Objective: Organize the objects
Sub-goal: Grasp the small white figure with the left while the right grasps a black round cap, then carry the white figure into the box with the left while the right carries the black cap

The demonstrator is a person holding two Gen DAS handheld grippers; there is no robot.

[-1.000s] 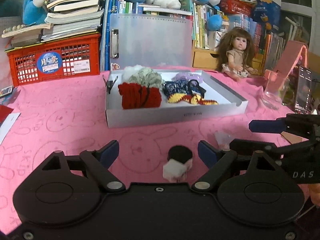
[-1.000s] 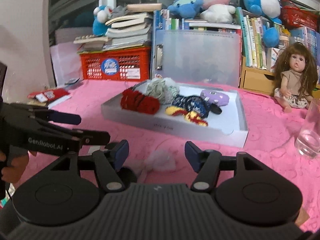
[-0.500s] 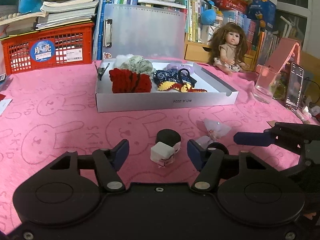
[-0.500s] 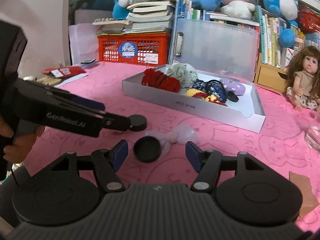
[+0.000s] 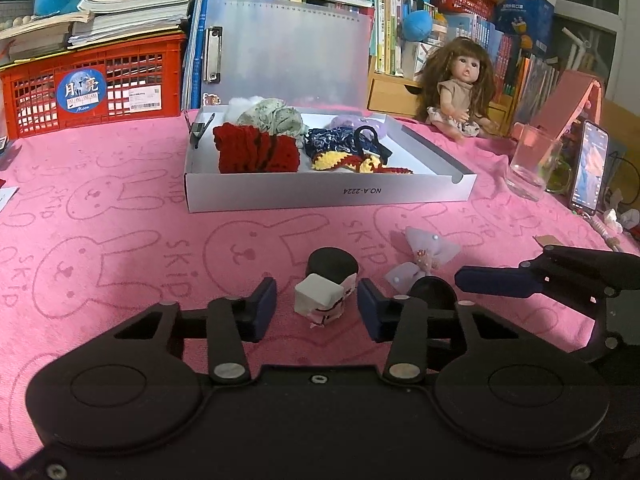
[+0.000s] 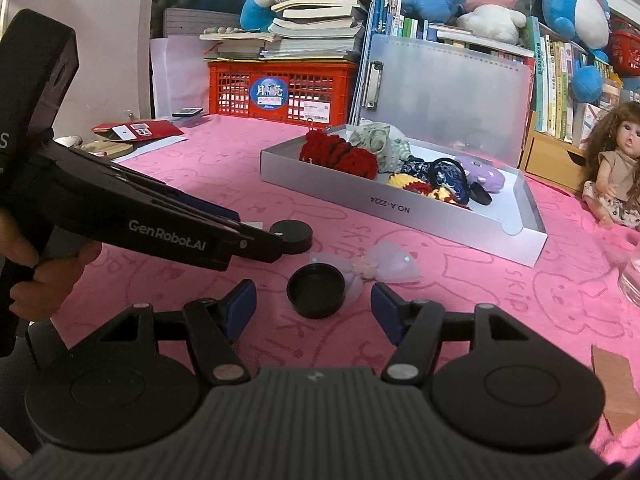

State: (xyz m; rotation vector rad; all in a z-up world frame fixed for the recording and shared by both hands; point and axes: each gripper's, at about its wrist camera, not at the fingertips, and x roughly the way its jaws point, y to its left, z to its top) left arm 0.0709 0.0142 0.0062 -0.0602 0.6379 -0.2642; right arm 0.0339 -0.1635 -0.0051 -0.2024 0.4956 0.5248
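My left gripper [image 5: 317,310] is open around a small white block figure [image 5: 323,297] lying on the pink cloth, with a black round cap [image 5: 331,264] just behind it. My right gripper [image 6: 313,309] is open around another black round cap [image 6: 316,295], which also shows in the left wrist view [image 5: 433,288]. A pale lilac bow clip [image 6: 384,266] lies just beyond that cap. The grey tray [image 5: 328,196] ahead holds a red knitted piece [image 5: 256,153], green fabric, dark and yellow-red hair ties and a purple item.
A red crate [image 5: 92,88] with books stands back left, a clear clipboard case [image 5: 288,52] behind the tray. A doll [image 5: 460,88], a glass [image 5: 534,168] and a phone [image 5: 588,172] stand at the right. Red packets [image 6: 136,130] lie far left.
Both grippers have moved down and forward to the cloth. The left one now brackets the white figure; the right one now brackets the black cap. The left jaws have narrowed slightly.
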